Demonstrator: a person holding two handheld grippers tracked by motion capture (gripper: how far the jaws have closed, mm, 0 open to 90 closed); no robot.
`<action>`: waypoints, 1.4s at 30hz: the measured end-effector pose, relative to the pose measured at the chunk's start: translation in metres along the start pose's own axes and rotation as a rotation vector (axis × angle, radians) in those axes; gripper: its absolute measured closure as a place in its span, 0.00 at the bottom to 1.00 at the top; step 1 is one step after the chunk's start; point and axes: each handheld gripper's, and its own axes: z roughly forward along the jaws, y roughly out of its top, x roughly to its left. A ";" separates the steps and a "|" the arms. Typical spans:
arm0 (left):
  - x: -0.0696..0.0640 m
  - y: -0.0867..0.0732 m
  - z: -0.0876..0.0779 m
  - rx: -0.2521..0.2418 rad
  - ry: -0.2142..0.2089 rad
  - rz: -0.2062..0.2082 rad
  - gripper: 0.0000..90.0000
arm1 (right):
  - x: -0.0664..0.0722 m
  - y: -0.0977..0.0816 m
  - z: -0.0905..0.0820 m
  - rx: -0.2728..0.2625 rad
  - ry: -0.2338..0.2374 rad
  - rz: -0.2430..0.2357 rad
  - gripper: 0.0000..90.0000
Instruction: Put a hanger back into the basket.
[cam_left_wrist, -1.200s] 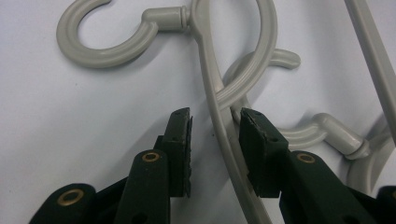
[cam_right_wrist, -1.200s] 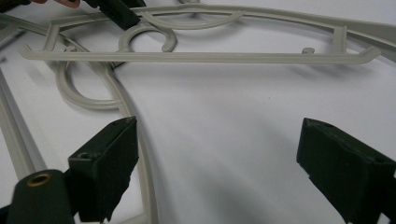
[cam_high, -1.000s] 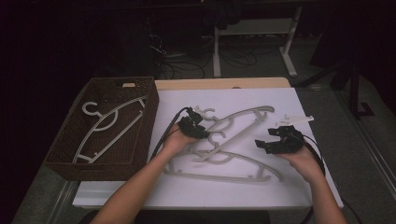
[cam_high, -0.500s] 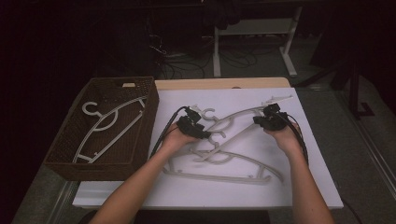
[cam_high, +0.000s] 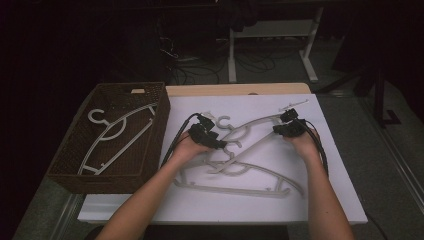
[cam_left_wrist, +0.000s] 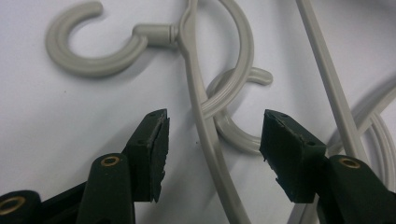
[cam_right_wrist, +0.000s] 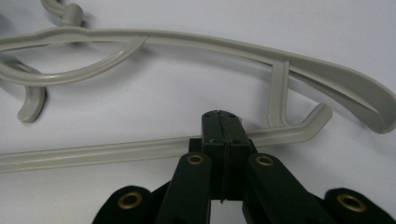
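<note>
Hangers (cam_high: 240, 150) in tangled pile on tabletop (cam_high: 330, 195), wicker basket (cam_high: 65, 165) to left. Right tongs (cam_right_wrist: 222, 122) shut on top hanger's lower bar (cam_right_wrist: 93, 156) nr its end; bar's long axis runs twd left tongs (cam_left_wrist: 212, 140). Left tongs' jaws have just been opening, pads free, straddling hanger neck (cam_left_wrist: 210, 140).

Black left gripper (cam_left_wrist: 212, 140), brass rivets, trailing black cables, bare forearms
</note>
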 end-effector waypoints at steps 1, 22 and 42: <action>0.000 0.000 0.001 0.005 -0.003 0.001 0.47 | 0.000 0.000 0.001 0.008 -0.004 -0.007 0.99; 0.003 -0.001 0.010 0.004 -0.038 -0.011 0.57 | 0.002 0.000 0.006 0.032 -0.008 -0.010 0.99; 0.006 0.003 -0.004 -0.082 0.026 -0.088 0.91 | 0.000 -0.002 0.002 0.018 0.013 -0.004 0.98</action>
